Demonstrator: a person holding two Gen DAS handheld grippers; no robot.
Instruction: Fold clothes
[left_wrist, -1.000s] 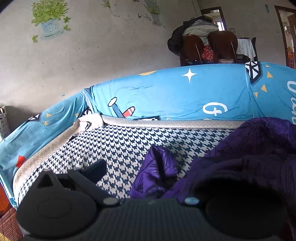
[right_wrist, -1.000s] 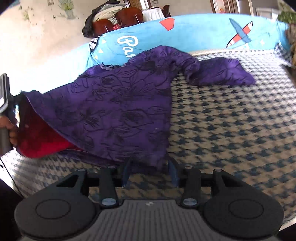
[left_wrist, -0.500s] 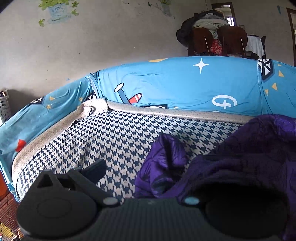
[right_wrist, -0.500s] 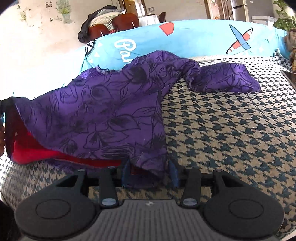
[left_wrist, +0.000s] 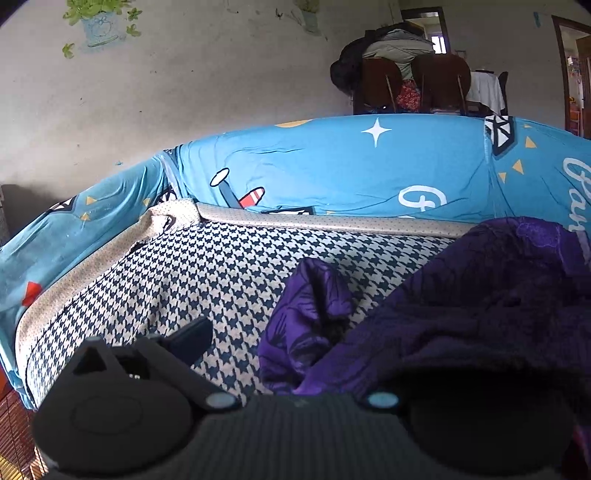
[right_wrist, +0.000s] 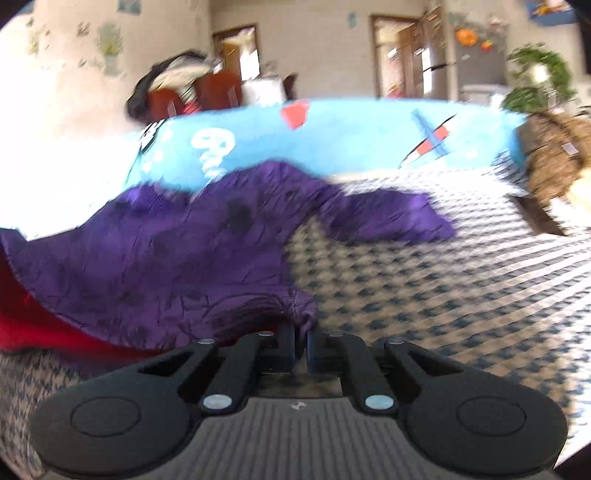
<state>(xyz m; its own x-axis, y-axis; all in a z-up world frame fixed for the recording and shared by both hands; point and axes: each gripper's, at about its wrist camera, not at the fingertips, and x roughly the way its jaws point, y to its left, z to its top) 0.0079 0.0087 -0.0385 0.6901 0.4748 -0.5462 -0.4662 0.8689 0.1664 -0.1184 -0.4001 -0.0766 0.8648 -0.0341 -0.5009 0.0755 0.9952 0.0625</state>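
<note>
A houndstooth cushion (left_wrist: 207, 280) filled the lower middle of the left view, backed by a blue sofa cover (left_wrist: 332, 173) printed with stars and planes. Behind it, upper right of the frame, chairs (left_wrist: 413, 85) piled with clothes were seen against a grey wall (left_wrist: 184, 85) with plant stickers.

A purple garment (left_wrist: 480, 295) was spread over the right half of the left view, one bunched fold standing up near centre, on the cushion. The left gripper (left_wrist: 280, 343) was seen at the bottom edge; only its left finger (left_wrist: 192, 338) was visible, angled outward, the other side buried under cloth. Whether fabric was clamped could not be told.

The right view was motion-blurred. The garment (right_wrist: 177, 251) was draped from the left edge to centre, a sleeve reaching right onto the cushion (right_wrist: 443, 295); red lining (right_wrist: 33, 325) was exposed at lower left. The right gripper (right_wrist: 301, 332) was seen at bottom centre with its jaws drawn nearly together, a gathered purple corner pinched between them. The blue cover (right_wrist: 351, 136) ran across the middle, and a plant (right_wrist: 535, 81) was seen at upper right.
</note>
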